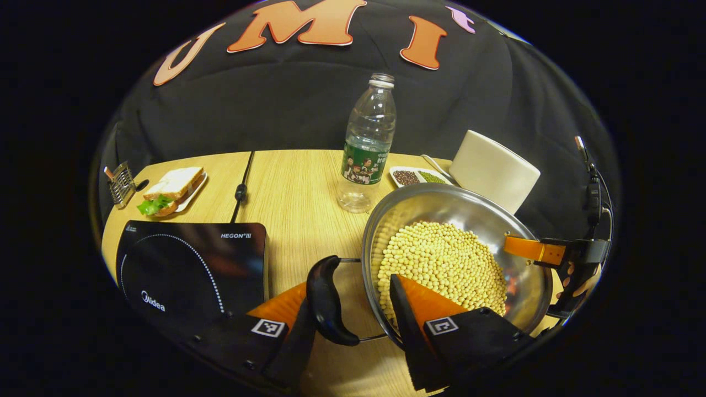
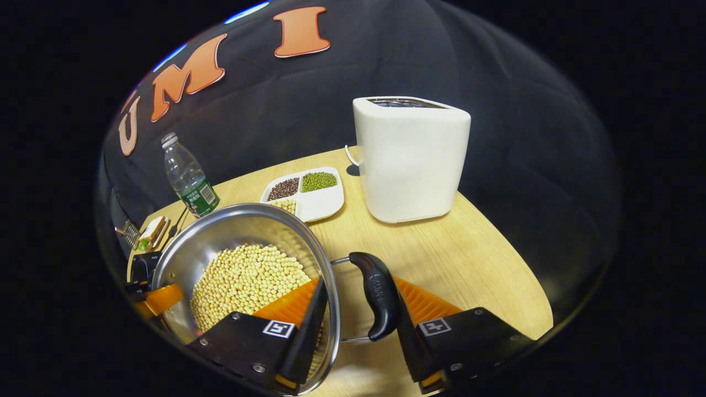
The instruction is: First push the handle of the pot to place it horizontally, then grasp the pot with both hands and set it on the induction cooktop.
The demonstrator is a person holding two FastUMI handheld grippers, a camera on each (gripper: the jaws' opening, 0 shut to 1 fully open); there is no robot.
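1. The pot point(image 1: 458, 259), a steel one holding pale yellow beans point(image 1: 441, 264), sits on the wooden table point(image 1: 298, 187) just to the right of the induction cooktop point(image 1: 193, 264) in the left gripper view. Whether its base has left the wood, you cannot tell from these frames.
2. Both side handles lie flat and level, so the pushing step looks done; you are in the two-handed grasp.
3. Your left gripper point(image 1: 358, 309) straddles the near wall: one finger runs down inside the pot against the beans, the other lies outside by the black handle point(image 1: 328, 300). The jaws stand apart around handle and rim, and I cannot tell whether both press.
4. Your right gripper point(image 2: 358, 303) does the same on the opposite side, one finger inside the rim, the other beyond its own black handle point(image 2: 378, 295). Here too, spread around it, with firm contact not readable.
5. Next, I judge, you need both grips sure, then an even lift and a sideways carry toward the cooktop, kept level so the beans do not spill.
6. Farther out stand a water bottle point(image 1: 368, 146), a white toaster point(image 2: 411, 157), a divided dish of grains point(image 2: 309, 193) and a sandwich plate point(image 1: 174, 190); the bottle is the nearest thing to mind.
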